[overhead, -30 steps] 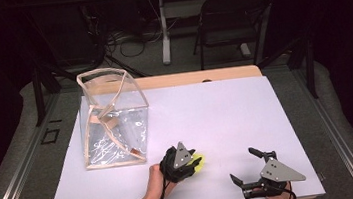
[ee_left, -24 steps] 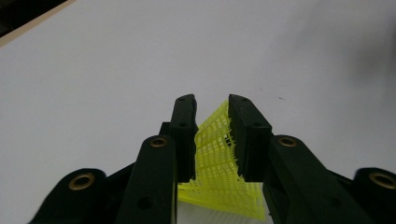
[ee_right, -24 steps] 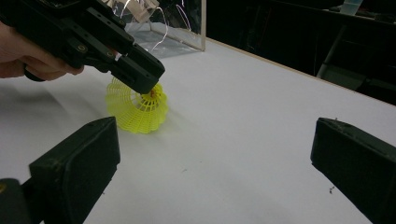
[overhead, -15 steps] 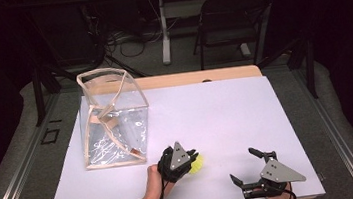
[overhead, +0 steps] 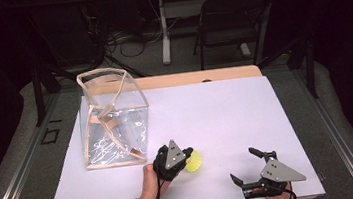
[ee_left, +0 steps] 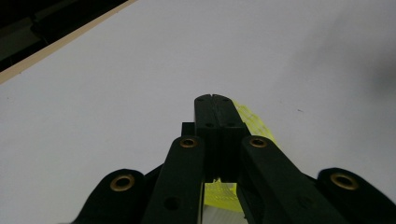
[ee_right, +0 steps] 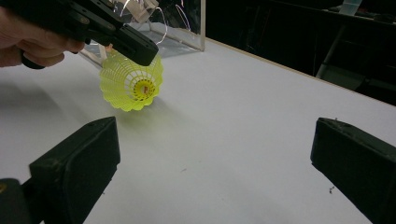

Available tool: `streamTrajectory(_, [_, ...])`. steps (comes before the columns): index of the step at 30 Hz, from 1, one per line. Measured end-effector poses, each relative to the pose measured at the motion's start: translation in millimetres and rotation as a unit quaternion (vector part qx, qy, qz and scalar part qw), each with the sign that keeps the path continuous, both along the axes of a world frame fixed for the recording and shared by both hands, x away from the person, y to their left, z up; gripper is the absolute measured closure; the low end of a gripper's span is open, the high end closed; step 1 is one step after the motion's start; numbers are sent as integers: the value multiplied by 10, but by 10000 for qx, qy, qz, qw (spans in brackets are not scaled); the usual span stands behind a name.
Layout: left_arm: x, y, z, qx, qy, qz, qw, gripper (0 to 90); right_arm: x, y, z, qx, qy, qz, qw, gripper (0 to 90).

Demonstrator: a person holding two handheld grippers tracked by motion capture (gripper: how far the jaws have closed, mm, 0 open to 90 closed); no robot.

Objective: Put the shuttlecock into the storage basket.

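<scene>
Left tongs (overhead: 188, 153) pressed closed, hand (overhead: 149, 180) behind; right tongs (overhead: 245, 166) spread wide.

Clear glossy plastic bag (overhead: 114, 119), matt white table (overhead: 227, 119)

Bright overhead light, dark surroundings, soft shadows, slight blur

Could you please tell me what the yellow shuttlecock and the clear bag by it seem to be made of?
The yellow mesh-skirted shuttlecock looks like moulded plastic or nylon: an open lattice, slightly glossy. The clear box-shaped bag with tan edging looks like thin transparent vinyl, with shiny creases; its trim may be fabric.
</scene>
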State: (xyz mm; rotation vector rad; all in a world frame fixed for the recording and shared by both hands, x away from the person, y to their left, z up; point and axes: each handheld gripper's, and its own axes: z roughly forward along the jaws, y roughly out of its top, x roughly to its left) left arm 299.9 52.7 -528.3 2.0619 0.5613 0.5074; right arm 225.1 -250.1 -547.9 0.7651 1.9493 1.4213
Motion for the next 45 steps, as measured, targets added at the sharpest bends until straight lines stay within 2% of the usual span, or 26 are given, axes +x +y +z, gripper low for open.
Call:
streamTrajectory(11, [10, 65, 51, -195, 88, -59, 9998, 900, 3, -6, -4, 0, 16, -3, 10000, 11])
streamTrajectory(23, [-7, 110, 143, -394, 47, -115, 9991, 900, 2, -5, -3, -2, 12, -5, 10000, 11])
streamTrajectory(45, [26, 126, 405, -551, 19, -309, 9980, 900, 0, 1, -2, -4, 10, -6, 10000, 12])
